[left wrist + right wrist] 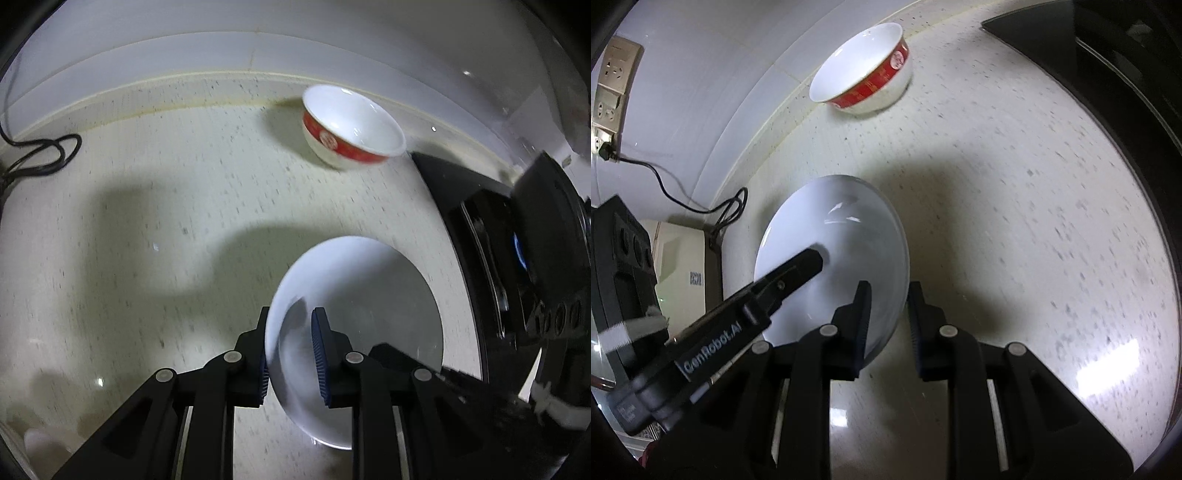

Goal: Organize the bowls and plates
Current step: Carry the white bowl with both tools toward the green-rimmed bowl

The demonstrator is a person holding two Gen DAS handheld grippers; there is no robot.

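Note:
A plain white bowl (369,295) hangs a little above the speckled counter, held from both sides. My left gripper (291,325) is shut on its left rim, one pad inside and one outside. In the right wrist view the same white bowl (842,251) has its right rim pinched by my right gripper (888,306), and the left gripper (798,269) reaches into it from the lower left. A second bowl with a red band (351,125) stands upright near the back wall, apart from both grippers; it shows as the red-banded bowl (864,70) at the top of the right wrist view.
A black stove top (491,236) borders the counter (147,221) on the right. A black cable (40,155) lies at the far left by the wall. A wall socket (613,85) with a plugged cable (683,199) and a pale appliance (683,258) stand at the left.

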